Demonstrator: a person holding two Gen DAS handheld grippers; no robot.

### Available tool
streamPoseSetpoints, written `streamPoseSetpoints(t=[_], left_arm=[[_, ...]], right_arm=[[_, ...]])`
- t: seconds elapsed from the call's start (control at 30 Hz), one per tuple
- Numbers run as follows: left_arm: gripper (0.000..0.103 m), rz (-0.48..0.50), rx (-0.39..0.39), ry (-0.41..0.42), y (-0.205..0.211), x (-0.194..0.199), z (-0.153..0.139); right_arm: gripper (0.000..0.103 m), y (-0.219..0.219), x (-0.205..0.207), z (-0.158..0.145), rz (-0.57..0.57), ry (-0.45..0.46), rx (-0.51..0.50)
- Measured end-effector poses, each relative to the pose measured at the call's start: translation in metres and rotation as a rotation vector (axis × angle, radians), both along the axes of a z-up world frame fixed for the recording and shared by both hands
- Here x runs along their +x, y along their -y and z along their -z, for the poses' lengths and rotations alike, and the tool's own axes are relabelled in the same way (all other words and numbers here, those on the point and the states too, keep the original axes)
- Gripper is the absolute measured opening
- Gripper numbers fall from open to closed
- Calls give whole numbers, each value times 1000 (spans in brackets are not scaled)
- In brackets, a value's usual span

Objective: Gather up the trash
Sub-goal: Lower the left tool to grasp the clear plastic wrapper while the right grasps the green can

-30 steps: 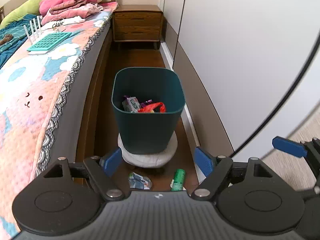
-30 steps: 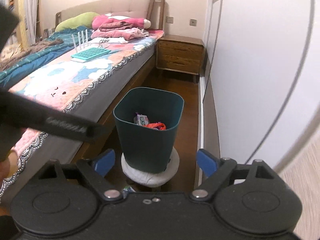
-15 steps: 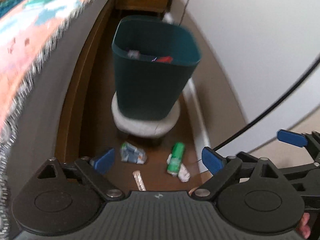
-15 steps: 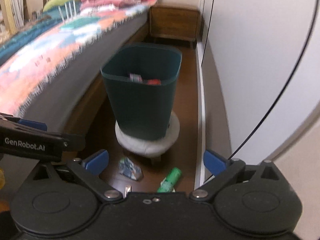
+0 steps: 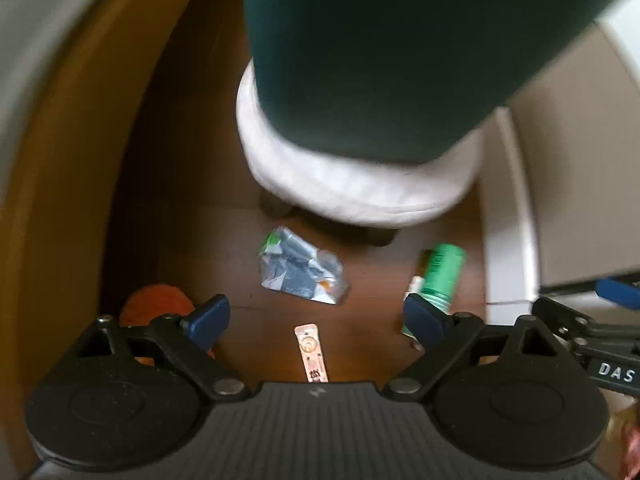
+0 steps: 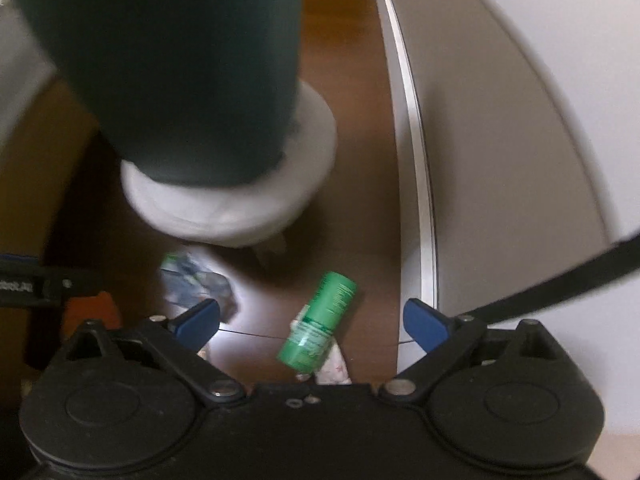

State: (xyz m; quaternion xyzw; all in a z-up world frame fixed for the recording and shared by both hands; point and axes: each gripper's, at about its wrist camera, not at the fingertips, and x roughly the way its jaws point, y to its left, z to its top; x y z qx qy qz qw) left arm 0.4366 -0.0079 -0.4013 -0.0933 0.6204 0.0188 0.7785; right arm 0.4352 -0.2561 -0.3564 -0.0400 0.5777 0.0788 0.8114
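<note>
Only the left wrist view shows the thin pink paper strip on the brown wooden floor, between the released left claw. The crumpled silver-blue foil wrapper lies at its 12 o'clock. In the right wrist view, the green cylindrical plastic bottle lies on the floor between the released right claw, at 5 o'clock of the dark green plastic bin.

A home room: dark wooden floor; green bin on white padded stool; pale wardrobe door
</note>
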Motion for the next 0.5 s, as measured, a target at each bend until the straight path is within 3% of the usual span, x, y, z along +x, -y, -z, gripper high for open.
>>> streamPoseSetpoints(t=[0.23,0.5], left_arm=[[94,-72,23,-107,-3,35,99],[94,-277,-59,-203,-14,54,183]], right_arm=[[91,2,30,95,20,-88,-14],[86,-2,42,166,42,-134,-33]])
